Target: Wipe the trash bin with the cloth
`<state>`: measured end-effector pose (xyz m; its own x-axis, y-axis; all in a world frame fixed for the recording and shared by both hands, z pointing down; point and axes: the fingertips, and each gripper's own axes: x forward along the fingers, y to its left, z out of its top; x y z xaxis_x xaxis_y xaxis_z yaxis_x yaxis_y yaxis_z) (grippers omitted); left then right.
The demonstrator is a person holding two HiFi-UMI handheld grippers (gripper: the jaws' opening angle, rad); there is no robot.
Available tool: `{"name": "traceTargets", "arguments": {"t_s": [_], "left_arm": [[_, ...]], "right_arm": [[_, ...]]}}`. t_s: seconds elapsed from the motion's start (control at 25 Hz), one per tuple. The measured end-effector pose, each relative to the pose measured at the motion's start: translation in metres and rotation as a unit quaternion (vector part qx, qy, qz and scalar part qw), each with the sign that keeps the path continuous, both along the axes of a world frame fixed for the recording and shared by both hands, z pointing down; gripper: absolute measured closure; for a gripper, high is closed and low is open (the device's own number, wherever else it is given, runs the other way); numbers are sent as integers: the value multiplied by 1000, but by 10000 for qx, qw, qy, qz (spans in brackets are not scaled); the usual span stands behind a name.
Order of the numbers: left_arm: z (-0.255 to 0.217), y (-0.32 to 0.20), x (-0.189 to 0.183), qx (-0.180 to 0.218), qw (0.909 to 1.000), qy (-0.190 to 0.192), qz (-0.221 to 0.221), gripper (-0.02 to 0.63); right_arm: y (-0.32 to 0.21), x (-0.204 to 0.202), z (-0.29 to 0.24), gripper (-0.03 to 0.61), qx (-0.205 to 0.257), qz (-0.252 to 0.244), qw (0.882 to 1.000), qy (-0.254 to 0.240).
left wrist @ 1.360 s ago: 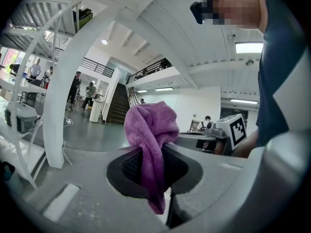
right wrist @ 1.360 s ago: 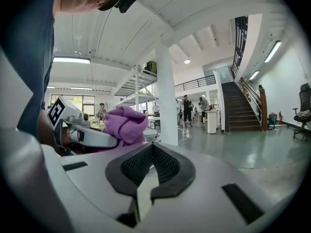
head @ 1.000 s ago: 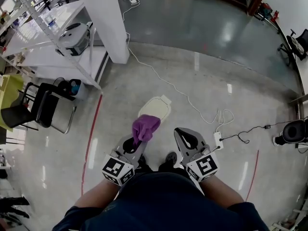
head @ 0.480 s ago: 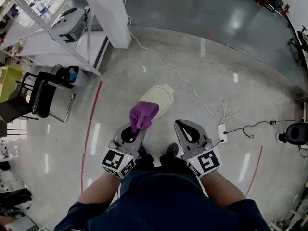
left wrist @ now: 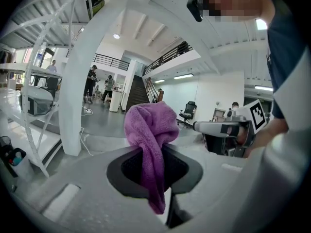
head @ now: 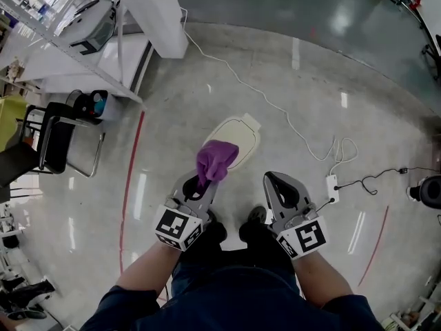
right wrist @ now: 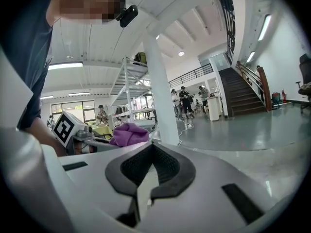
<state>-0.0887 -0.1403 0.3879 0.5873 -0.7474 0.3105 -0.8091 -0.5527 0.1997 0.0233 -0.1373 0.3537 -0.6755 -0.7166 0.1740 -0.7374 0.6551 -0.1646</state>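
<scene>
A cream-lidded trash bin (head: 236,133) stands on the floor just ahead of the person's feet. A bunched purple cloth (head: 216,159) hangs over the bin's near edge, with my left gripper (head: 201,183) shut on it. In the left gripper view the cloth (left wrist: 149,127) bulges above the jaws and a tail hangs down between them. My right gripper (head: 281,184) is to the right of the bin, shut with nothing in it. In the right gripper view the jaw tips (right wrist: 151,147) meet, and the cloth (right wrist: 129,133) shows off to the left.
A white pillar (head: 155,12) and a metal shelf rack (head: 76,43) stand at the far left. A black chair (head: 48,143) and a small container (head: 93,104) are beside them. A cable and power strip (head: 333,186) lie on the right. A red line (head: 131,185) marks the floor.
The view has shifted, and the bin and both grippers sit a little higher and further right in the frame. The left gripper still holds the cloth over the bin's near edge.
</scene>
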Motion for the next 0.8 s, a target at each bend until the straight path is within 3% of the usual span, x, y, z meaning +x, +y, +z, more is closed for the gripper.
{"name": "traceTargets", "arguments": {"t_s": [0.8], "left_arm": [[234,-85,4,171,9989,-395,185,560]], "right_arm": [[-71,-9,236,568,231,210,9993,-200]]}}
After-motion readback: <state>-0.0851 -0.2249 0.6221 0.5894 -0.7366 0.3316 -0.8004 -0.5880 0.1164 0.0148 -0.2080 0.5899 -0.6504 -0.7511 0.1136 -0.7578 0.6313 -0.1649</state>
